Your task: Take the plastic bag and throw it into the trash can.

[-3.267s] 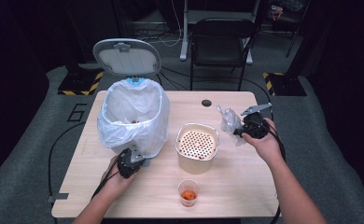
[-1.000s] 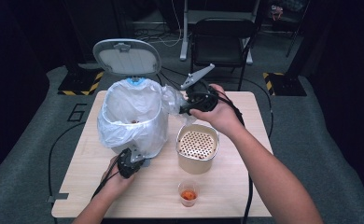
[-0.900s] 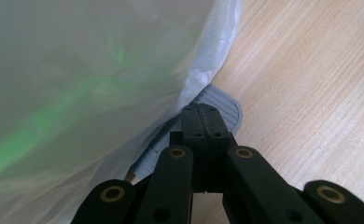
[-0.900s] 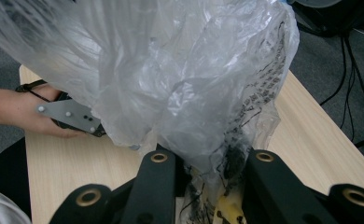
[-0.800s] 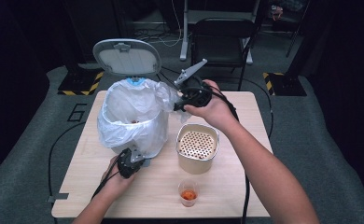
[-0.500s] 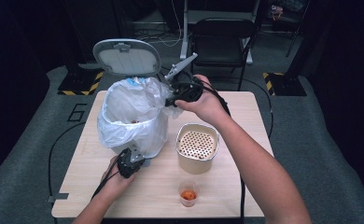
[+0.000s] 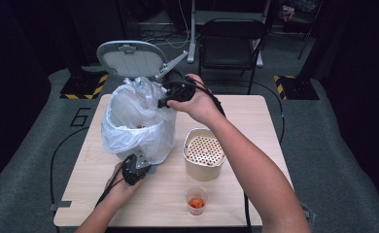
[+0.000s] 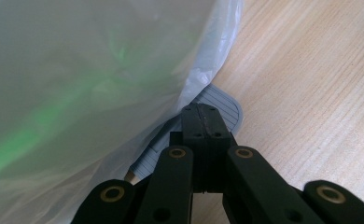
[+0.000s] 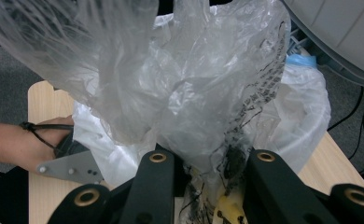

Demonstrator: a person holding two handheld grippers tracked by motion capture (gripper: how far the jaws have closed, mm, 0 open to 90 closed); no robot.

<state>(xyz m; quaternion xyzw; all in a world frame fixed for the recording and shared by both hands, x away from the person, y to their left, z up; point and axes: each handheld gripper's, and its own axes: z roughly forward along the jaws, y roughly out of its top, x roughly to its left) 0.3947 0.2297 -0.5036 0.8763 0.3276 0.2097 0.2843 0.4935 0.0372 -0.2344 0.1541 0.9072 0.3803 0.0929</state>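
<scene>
A pedal bin (image 7: 144, 141) lined with a white liner (image 7: 124, 121) stands on the table's left half, its grey lid (image 7: 129, 58) raised. My right gripper (image 7: 165, 99) hangs over the bin's right rim, shut on a crumpled clear plastic bag (image 7: 146, 90) with black print. In the right gripper view the bag (image 9: 180, 93) billows up from between the jaws of that gripper (image 9: 211, 163), above the liner (image 9: 306, 112); something yellow (image 9: 229, 205) shows low in it. My left gripper (image 7: 138, 169) is at the bin's foot. Its shut tips (image 8: 201, 109) rest on the ribbed grey pedal (image 8: 224, 105).
A beige tub with a perforated insert (image 7: 204, 153) stands right of the bin. A small clear cup with orange contents (image 7: 196, 199) sits near the front edge. The wooden table (image 7: 255, 121) is bare at the right. A black chair (image 7: 231, 43) stands behind.
My right gripper has carried the plastic bag leftward, from beside the bin to over its opening. The left gripper has stayed on the pedal, and the lid has stayed up.
</scene>
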